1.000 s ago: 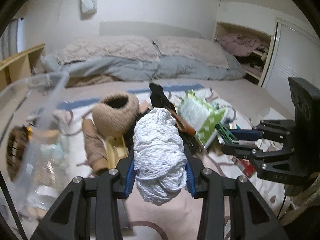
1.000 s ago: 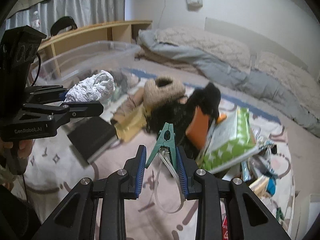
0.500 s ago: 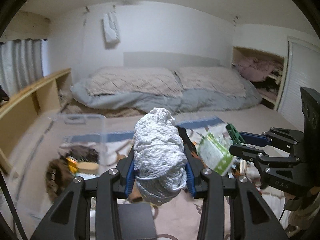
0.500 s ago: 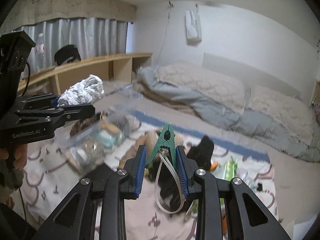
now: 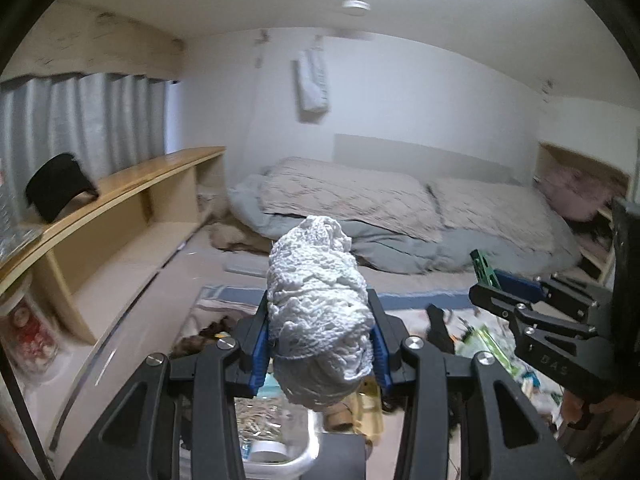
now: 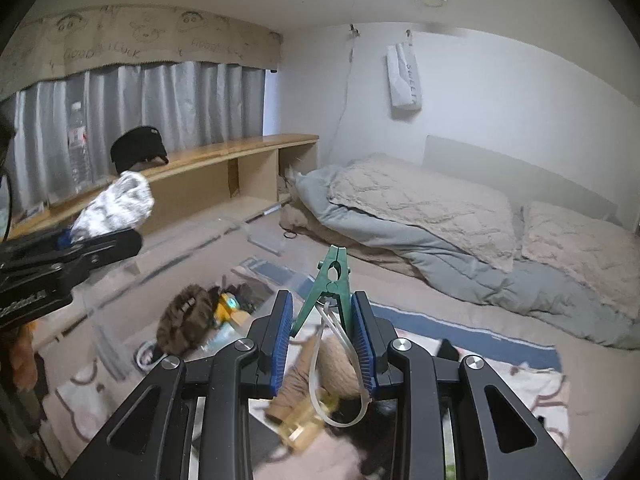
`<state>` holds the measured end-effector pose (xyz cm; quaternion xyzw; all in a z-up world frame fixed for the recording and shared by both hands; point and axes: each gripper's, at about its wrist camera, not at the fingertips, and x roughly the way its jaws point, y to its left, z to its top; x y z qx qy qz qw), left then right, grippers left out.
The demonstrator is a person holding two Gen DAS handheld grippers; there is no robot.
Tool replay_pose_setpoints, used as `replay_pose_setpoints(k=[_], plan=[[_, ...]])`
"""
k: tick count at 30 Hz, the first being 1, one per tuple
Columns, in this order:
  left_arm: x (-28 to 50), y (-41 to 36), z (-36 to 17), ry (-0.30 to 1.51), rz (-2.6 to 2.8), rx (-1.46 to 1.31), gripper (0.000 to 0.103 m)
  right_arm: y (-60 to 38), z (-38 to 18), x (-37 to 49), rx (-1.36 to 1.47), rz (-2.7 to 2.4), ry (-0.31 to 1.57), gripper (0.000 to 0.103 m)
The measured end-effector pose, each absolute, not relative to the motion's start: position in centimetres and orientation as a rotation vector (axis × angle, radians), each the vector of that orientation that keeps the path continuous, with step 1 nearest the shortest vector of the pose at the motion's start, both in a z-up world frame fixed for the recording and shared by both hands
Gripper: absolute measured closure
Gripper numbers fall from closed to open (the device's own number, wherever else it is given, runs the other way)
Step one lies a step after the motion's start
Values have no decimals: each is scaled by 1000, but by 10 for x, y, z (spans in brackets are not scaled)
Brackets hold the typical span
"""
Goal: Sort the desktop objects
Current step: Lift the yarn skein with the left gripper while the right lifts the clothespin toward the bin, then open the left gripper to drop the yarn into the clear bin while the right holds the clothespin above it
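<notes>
Left tool [image 5: 318, 344]: clamped on a white knit bundle [image 5: 318, 312], blue pads pressing both its sides; the bundle stands up above the fingers and bulges out below them. In the right view the same bundle [image 6: 116, 204] shows at the left edge, raised clear of the floor clutter.

Right tool [image 6: 322, 340]: narrow, holding a green peg [image 6: 330, 284] with a clear loop [image 6: 340, 380] hanging from it; the peg's tip points up past the pads.

Below both tools, a clear bin [image 6: 120, 280] sits on the floor with its rim blurred; a brown furry item [image 6: 184, 320] and small mixed pieces lie inside. To its right a patterned mat [image 6: 520, 384] carries a tan roll [image 6: 316, 376] and a dark pile, close together.

Open room: bare floor runs between the bin and the bedding [image 6: 420, 216] at the far wall. A wooden shelf [image 5: 120, 208] bounds the left side, with a black cap [image 5: 60, 184] on top.
</notes>
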<state>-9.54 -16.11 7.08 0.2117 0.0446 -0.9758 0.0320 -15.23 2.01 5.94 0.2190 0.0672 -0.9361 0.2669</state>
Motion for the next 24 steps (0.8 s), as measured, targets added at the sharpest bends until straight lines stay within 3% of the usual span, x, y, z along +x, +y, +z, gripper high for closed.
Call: replay_pose_setpoints(k=[3, 14, 24], plan=[[-88, -172, 68, 153, -2964, 606, 62, 11, 52, -158, 596, -2492, 117, 72], [-78, -215, 43, 232, -2828, 586, 62, -44, 37, -160, 612, -2357, 153, 72], [-110, -261, -4, 314, -2703, 767, 62, -69, 28, -176, 648, -2296, 115, 72]])
